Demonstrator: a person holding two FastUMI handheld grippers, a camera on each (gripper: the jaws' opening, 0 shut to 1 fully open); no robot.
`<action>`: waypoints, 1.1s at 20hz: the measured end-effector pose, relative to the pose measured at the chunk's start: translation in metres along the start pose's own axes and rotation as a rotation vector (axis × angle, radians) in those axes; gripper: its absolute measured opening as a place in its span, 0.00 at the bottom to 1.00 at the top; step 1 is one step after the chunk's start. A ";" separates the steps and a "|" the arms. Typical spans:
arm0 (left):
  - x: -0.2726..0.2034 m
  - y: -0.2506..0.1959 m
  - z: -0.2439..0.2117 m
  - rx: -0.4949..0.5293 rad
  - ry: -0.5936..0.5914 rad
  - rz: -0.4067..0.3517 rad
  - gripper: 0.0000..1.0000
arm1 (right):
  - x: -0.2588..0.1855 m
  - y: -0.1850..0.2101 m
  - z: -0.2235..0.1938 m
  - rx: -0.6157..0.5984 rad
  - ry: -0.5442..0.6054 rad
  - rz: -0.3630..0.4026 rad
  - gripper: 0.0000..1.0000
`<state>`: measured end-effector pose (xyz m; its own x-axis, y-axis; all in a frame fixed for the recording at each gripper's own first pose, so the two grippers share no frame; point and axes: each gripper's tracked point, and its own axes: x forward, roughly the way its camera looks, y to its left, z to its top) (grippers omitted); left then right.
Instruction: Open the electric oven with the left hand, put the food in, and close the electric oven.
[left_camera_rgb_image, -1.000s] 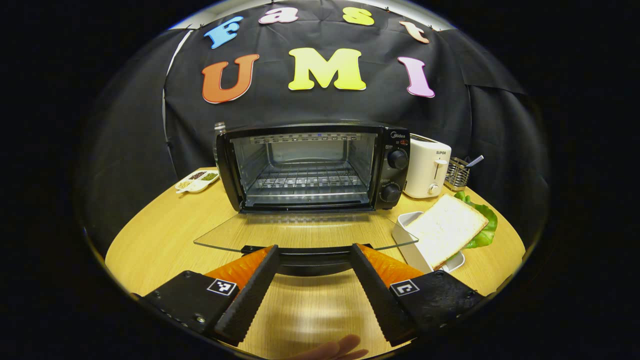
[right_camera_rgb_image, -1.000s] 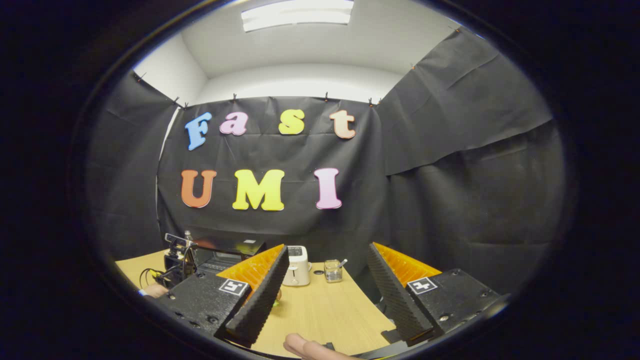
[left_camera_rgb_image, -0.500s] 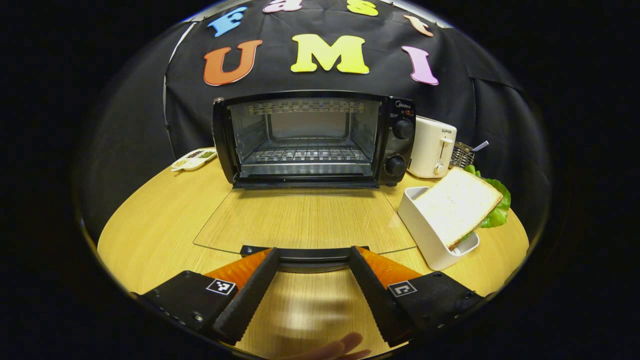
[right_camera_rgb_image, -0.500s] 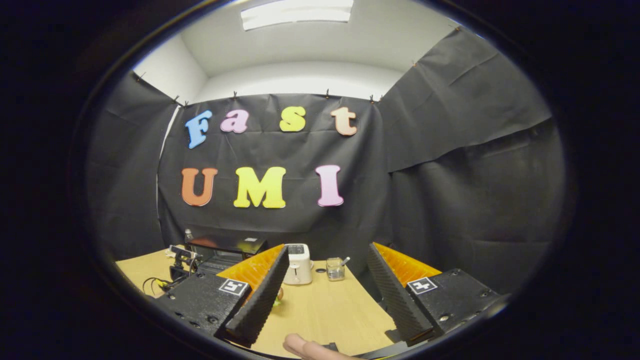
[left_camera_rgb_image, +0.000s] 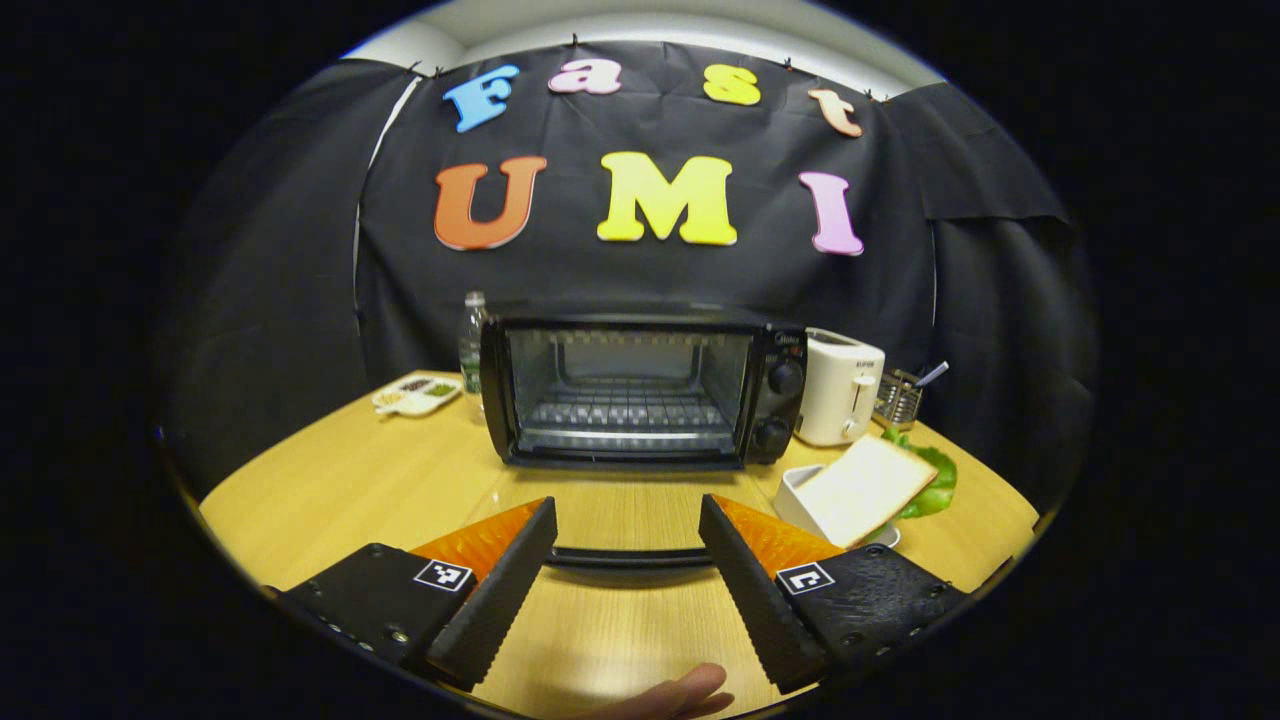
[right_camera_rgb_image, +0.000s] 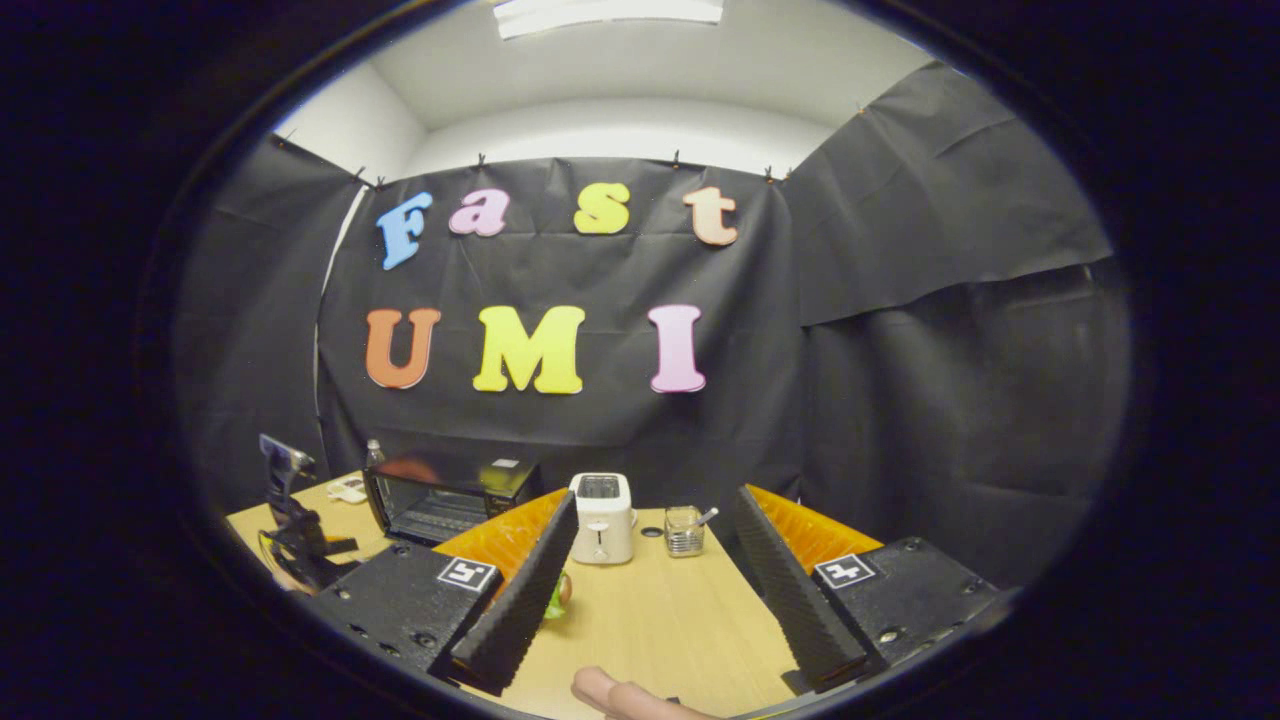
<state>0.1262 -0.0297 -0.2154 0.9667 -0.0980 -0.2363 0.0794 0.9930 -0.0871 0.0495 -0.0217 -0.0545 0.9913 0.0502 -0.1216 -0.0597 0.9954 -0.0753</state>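
Your oven (left_camera_rgb_image: 640, 392) stands open at the far middle of the counter (left_camera_rgb_image: 330, 485): its glass door (left_camera_rgb_image: 620, 505) lies flat toward you, with the door handle (left_camera_rgb_image: 625, 557) just beyond the fingertips of your left hand-held gripper (left_camera_rgb_image: 625, 575). That gripper is spread wide and holds nothing, clear of the handle. By my reading the opening step is done and the loading step is in hand.

The food, a bread slice (left_camera_rgb_image: 855, 488), leans in a white dish (left_camera_rgb_image: 795, 497) just right of the door, in front of the toaster (left_camera_rgb_image: 840, 387), with lettuce (left_camera_rgb_image: 935, 480) behind it.

Your right hand-held gripper (right_camera_rgb_image: 650, 590) is also wide and empty, hovering over bare counter at the right, pointing toward the toaster and well apart from the food.

Next, bring the right one left and down to the bread, close on the slice's free edge, lift it clear of the dish, and carry it over the door onto the rack (left_camera_rgb_image: 625, 412). Press gently, since bread probably crushes easily.
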 end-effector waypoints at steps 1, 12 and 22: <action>-0.009 0.003 0.023 -0.007 -0.055 0.003 0.95 | 0.011 -0.002 -0.001 -0.018 0.020 -0.003 1.00; -0.099 0.014 0.148 -0.048 -0.264 -0.010 0.94 | 0.120 0.028 -0.072 -0.021 0.354 0.179 1.00; -0.129 0.039 0.155 -0.038 -0.256 0.047 0.94 | 0.172 0.103 -0.155 0.068 0.747 0.495 0.99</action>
<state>0.0418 0.0314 -0.0383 0.9996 -0.0269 0.0107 0.0280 0.9925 -0.1188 0.1961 0.0769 -0.2371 0.5177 0.4323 -0.7383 -0.4295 0.8776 0.2127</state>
